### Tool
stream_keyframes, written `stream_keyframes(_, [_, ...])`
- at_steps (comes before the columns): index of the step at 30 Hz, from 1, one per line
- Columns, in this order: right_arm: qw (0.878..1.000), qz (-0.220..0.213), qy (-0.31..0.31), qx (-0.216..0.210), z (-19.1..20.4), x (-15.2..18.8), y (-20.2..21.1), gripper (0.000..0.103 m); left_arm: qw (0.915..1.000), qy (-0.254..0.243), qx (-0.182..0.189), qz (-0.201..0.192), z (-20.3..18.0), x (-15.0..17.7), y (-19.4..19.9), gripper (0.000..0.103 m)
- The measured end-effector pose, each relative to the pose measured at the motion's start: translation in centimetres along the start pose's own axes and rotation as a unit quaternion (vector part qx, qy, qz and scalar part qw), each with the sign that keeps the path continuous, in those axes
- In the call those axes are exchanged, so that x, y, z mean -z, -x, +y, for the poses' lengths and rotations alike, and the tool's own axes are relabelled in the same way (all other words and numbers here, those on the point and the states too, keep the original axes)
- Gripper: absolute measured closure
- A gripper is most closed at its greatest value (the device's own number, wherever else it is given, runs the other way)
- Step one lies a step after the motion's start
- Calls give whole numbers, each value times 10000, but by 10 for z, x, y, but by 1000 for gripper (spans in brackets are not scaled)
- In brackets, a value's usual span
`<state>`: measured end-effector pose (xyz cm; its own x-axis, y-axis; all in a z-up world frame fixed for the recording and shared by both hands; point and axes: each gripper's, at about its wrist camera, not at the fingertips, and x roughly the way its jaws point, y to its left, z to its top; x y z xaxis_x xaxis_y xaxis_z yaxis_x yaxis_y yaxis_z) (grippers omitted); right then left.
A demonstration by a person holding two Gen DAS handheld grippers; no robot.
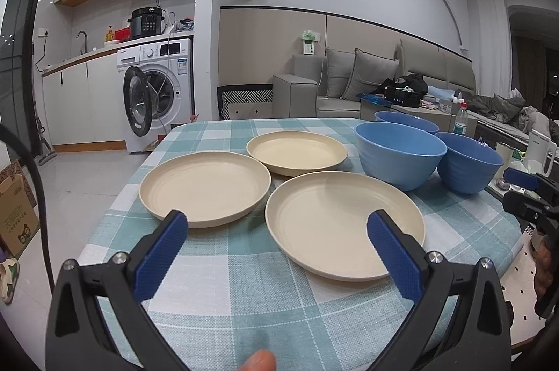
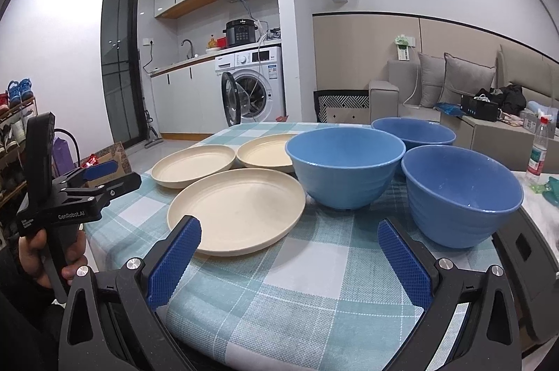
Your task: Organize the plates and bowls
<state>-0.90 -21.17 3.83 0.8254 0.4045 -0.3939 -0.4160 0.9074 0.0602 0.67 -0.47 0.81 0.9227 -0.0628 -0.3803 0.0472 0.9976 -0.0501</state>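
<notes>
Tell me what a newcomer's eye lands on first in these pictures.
Three blue bowls cluster on the right of the checked tablecloth, beside three cream plates on the left, none stacked. Both the left gripper and right gripper hover open at the near edge, holding nothing.

The right gripper point(image 2: 290, 245) hangs wide open and empty over the near edge of the checked tablecloth point(image 2: 297, 294), its blue pads point(image 2: 174, 262) spread apart with nothing between them. Three cream plates point(image 2: 237, 210) lie in a cluster to the left, the nearest one just beyond the left pad, and three blue bowls point(image 2: 344, 168) stand upright to the right, each bowl empty. At the far left a hand point(image 2: 38, 252) grips the handle of the left gripper point(image 2: 104, 177), held off the table's left side, its jaws seen side-on and hard to read.
</notes>
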Motion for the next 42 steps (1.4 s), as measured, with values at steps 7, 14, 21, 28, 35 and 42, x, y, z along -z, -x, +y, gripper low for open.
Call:
stream_keyframes(7, [9999, -26, 52, 95, -3, -11, -3, 0, 10000, 41, -1, 42, 7, -3, -3, 0])
stream_keyframes(14, [10000, 35, 33, -15, -4, -24, -10, 0, 9995, 3, -308, -66, 12, -13, -5, 0])
stream_keyframes(21, [9999, 126, 103, -15, -7, -41, -17, 0, 9991, -16, -399, -107, 17, -26, -7, 0])
stream_keyframes(28, [9995, 163, 250, -37, -8, -58, -22, 0, 9993, 5, -362, -69, 17, -39, -11, 0])
stream_keyframes(35, [9996, 113, 265, -52, -9, -74, -27, 0, 9993, -103, -340, -99, 14, -56, -13, 0])
stream_keyframes(42, [9998, 40, 192, -94, -14, -96, -29, 0, 9993, 58, -368, -60, 17, -69, -19, 0])
